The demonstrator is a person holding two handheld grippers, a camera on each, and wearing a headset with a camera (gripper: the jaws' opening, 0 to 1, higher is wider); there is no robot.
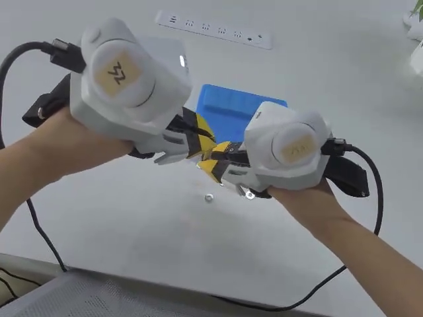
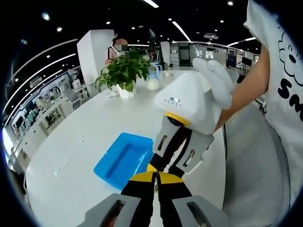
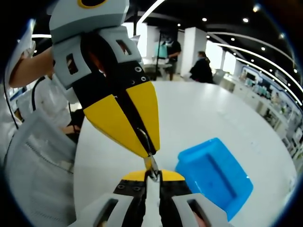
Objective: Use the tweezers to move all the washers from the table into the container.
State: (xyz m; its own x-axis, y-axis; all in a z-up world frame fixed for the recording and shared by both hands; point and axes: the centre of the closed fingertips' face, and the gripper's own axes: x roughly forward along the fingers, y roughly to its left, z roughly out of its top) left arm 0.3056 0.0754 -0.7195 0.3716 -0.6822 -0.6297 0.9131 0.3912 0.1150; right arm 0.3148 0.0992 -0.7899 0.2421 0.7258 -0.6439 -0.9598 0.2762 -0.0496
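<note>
"XENSE" on right tool (image 2: pixel 159 168)

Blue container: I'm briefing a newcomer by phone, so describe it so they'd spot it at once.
On the white table, find the long white power strip at the far side. Just nearer lies the container, a shallow rectangular tray, the only bright blue thing on that top.

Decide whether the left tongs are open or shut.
Shut: in the right gripper view the left tongs have their yellow jaws pressed together, pinching the thin metal tweezers between them.
</note>
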